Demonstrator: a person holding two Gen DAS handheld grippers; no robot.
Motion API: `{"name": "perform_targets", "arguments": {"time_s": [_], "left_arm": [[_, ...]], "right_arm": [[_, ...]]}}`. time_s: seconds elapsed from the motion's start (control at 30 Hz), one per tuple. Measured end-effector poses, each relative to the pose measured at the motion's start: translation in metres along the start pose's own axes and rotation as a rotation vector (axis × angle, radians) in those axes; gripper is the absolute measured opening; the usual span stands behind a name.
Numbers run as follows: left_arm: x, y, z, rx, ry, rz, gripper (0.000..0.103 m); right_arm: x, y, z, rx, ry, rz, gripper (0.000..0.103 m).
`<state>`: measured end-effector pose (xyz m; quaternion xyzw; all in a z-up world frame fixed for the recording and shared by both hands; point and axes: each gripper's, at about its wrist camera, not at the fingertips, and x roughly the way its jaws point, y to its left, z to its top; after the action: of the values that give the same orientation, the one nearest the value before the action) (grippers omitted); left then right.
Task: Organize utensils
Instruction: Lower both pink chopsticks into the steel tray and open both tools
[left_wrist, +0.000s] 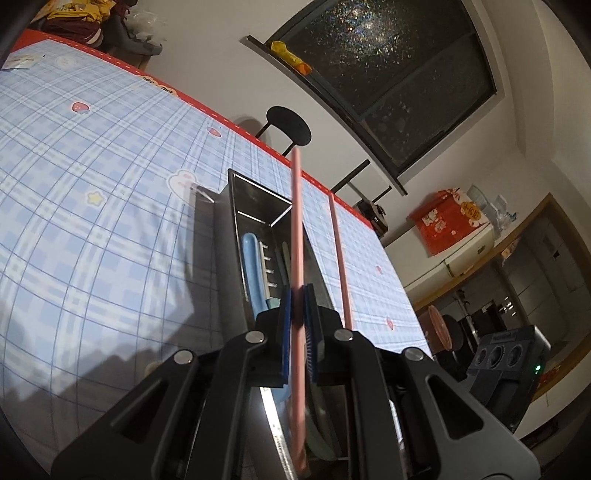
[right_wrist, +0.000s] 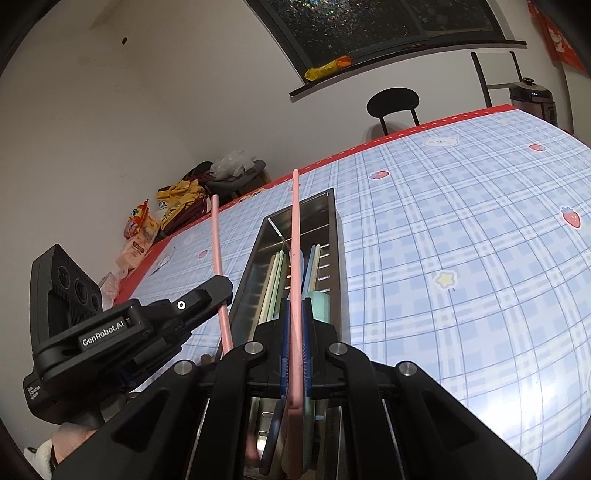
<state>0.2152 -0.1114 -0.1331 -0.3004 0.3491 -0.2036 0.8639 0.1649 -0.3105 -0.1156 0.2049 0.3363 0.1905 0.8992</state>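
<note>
A long metal utensil tray (left_wrist: 236, 192) (right_wrist: 332, 210) lies on the blue checked tablecloth, holding a blue utensil (left_wrist: 253, 266), pale green chopsticks (right_wrist: 271, 280) and other pastel pieces. My left gripper (left_wrist: 298, 295) is shut on a pink chopstick (left_wrist: 296, 206), held over the tray and pointing up and away. My right gripper (right_wrist: 294, 306) is shut on a second pink chopstick (right_wrist: 295, 221), also over the tray. Each view shows the other chopstick: in the left wrist view to the right (left_wrist: 340, 254), in the right wrist view to the left (right_wrist: 218, 251), held by the left gripper (right_wrist: 221, 299).
The table (left_wrist: 74, 166) (right_wrist: 461, 229) has a red border. A black chair (left_wrist: 290, 131) (right_wrist: 393, 103) stands at the far edge. Snack bags and clothes (right_wrist: 177, 210) lie off the left. A cooker (right_wrist: 532, 96) stands at the far right. A dark window is behind.
</note>
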Motion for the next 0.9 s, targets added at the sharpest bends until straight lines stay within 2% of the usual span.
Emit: {"name": "perform_targets", "arguments": {"time_s": [0.33,0.83,0.9], "left_arm": [[0.008,-0.007,-0.004,0.061,0.084,0.053,0.011],[0.008,-0.012,-0.003,0.125,0.108,0.107,0.011],[0.008,-0.012,-0.003,0.130,0.111,0.114,0.017]], "right_arm": [[0.003,-0.001,-0.001,0.005,0.012,-0.012,0.007],[0.004,-0.003,-0.001,0.008,0.014,-0.026,0.007],[0.002,-0.003,-0.001,0.009,0.009,-0.030,0.007]]}}
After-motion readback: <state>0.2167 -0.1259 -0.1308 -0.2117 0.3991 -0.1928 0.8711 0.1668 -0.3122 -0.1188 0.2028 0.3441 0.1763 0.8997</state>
